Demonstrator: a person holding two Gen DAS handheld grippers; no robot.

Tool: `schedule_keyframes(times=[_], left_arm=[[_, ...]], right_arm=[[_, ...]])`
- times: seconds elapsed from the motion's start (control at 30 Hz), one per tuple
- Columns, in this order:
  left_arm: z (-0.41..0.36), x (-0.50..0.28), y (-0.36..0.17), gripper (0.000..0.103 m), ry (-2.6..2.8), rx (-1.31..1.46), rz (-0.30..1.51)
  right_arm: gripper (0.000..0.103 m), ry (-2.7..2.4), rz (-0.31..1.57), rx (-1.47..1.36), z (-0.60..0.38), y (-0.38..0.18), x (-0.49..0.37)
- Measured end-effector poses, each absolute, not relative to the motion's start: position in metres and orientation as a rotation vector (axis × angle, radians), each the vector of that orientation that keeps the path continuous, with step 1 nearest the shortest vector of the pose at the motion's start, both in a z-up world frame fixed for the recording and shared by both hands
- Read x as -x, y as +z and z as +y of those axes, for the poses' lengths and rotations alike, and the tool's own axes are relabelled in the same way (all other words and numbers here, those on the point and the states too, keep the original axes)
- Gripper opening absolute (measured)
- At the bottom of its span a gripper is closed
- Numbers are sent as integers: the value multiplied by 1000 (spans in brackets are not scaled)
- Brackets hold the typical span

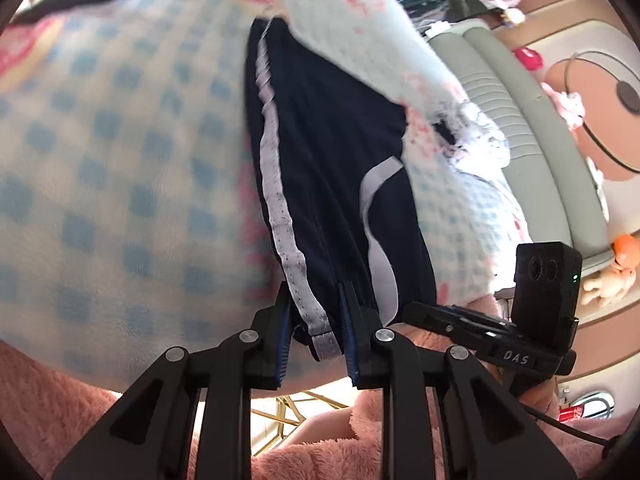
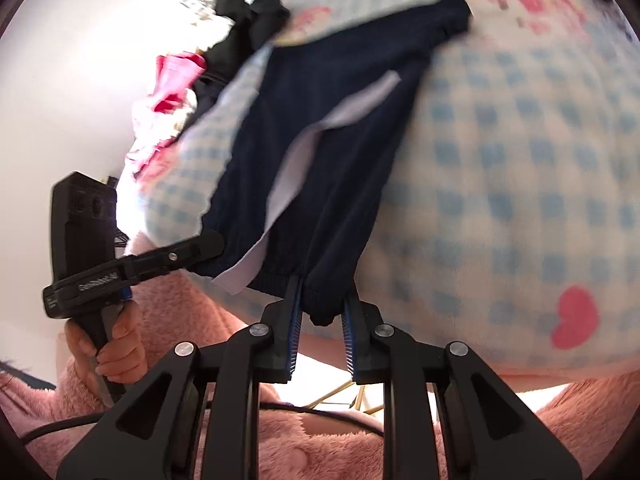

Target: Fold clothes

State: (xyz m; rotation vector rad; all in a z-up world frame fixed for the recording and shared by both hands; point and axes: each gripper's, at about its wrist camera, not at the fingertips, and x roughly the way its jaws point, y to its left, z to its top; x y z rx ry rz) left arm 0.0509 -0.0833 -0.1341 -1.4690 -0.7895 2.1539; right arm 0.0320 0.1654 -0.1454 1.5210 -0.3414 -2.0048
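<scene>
Navy shorts (image 1: 332, 168): on checked blanket (image 1: 120, 152), near hem clamped by left tool (image 1: 316, 332) and right tool (image 2: 320, 312). Step: folding. Next, likely: carry near edge far.

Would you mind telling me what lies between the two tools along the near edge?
The navy shorts, both ends pinched by the left tool and right tool, shown in both wrist views.

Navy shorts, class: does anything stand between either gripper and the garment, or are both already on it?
Nothing visible does. The left gripper has the navy shorts pinched at the white-striped edge, and the right gripper has fabric bunched between its fingers at the gathered hem. The shorts lie on the blue checked blanket.
</scene>
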Motion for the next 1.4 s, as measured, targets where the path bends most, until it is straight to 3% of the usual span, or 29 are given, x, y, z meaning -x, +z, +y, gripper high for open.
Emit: schedule_keyframes(times=[0.1,0.2,0.27,0.33,0.37,0.4,0.53,0.6,0.73,0.97,1.13,1.33,1.4], left_arm=[[-91,-43,-130,23,2142,1454,-857],[-95,-23,-116,23,2187,1364,-945],[-95,1,-106,23,2198,1324,-936],[-98,28,-100,24,2202,1278,-944],[-101,41,-98,31,2197,1260,-959],[-104,50,-96,42,2231,1244,-961],[-103,55,-75,50,2389,1084,-858],[-104,52,-77,53,2426,1077,-788],[-101,60,-104,51,2436,1213,-671],[-78,73,-114,51,2449,1247,-486],[-70,84,-113,51,2446,1186,-419],[-66,99,-134,50,2409,1260,-402],[-63,100,-143,50,2397,1334,-366]], right_arm=[[18,-1964,-419,-1514,172,-138,-20],[19,-1916,-615,-1510,181,-134,10],[21,-1984,-595,-1463,175,-121,34],[28,-2054,-567,-1412,170,-108,58],[36,-2087,-592,-1398,168,-106,72],[37,-2165,-591,-1385,168,-102,81],[44,-2280,-601,-1317,168,-89,99],[62,-2277,-549,-1307,169,-91,98],[62,-2261,-338,-1400,154,-113,99],[61,-2215,-182,-1482,130,-147,102],[61,-2197,-355,-1498,141,-155,112],[60,-2151,-244,-1489,127,-161,121],[30,-2143,-199,-1477,123,-164,117]])
